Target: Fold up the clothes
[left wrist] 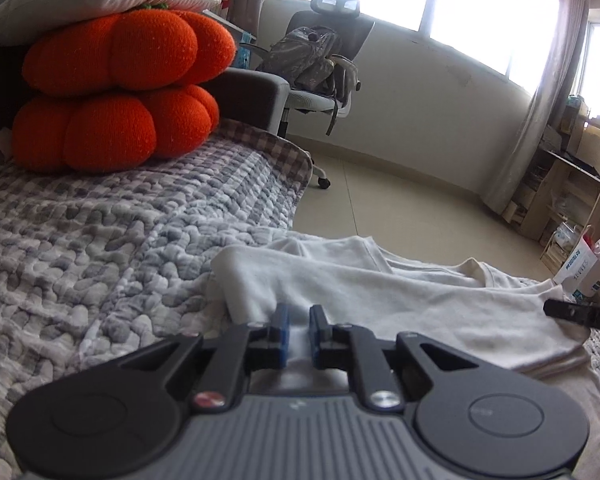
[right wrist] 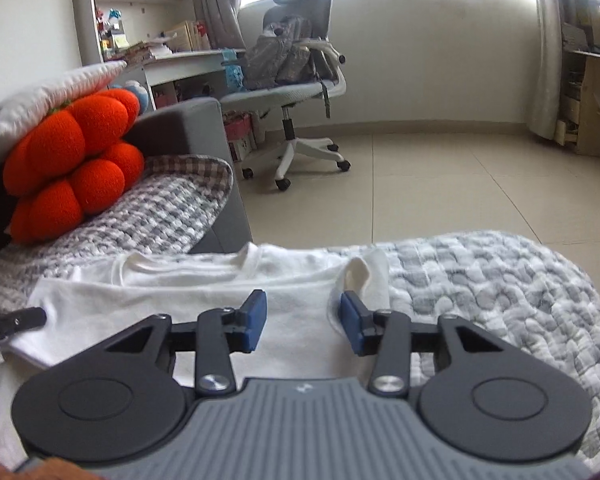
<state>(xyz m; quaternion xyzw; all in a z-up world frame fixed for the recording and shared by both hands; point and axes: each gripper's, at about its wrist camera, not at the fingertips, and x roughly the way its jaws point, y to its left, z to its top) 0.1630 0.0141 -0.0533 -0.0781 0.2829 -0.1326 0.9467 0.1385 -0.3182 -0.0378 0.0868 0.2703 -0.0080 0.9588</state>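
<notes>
Left gripper (left wrist: 299, 322) fingers clamp the white shirt (left wrist: 380, 292); right gripper (right wrist: 303, 312) fingers stand apart above it.

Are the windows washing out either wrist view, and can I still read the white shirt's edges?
Left wrist: windows blown out, haze spreading over the upper right; white shirt folds still readable. Right wrist: glare confined to the top edge, shirt nearly featureless white, edges visible against the grey blanket. Fisheye bends both.
</notes>
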